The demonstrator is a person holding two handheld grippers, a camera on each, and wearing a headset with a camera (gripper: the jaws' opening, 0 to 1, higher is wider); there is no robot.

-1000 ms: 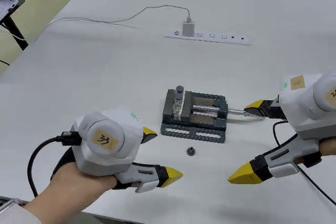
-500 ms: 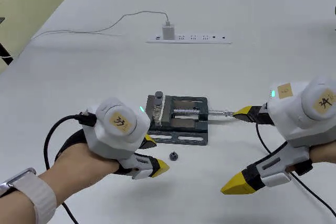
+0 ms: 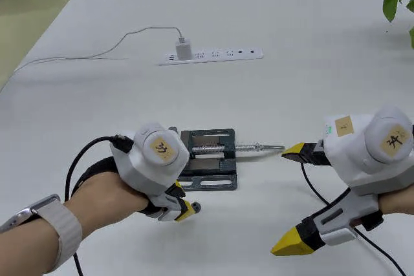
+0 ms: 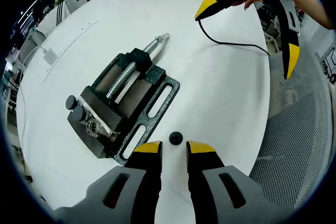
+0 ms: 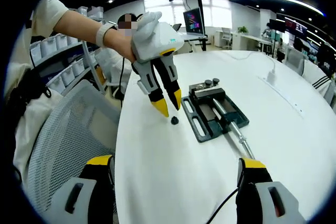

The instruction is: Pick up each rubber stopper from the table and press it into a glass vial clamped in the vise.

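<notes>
Left gripper (image 4: 174, 149) hovered low over bench (image 3: 310, 82), jaws parted narrowly, gripping nothing. Loose black rubber stopper (image 4: 176, 138) lay on bench just ahead of jaw tips, beside vise (image 4: 123, 106) base. Two dark-capped glass vials (image 4: 93, 126) sat clamped in vise, at end opposite screw handle. Right gripper (image 3: 286, 200) hung near screw handle end, jaws spread wide, empty. Power strip (image 3: 213, 54) lay well beyond vise.
</notes>
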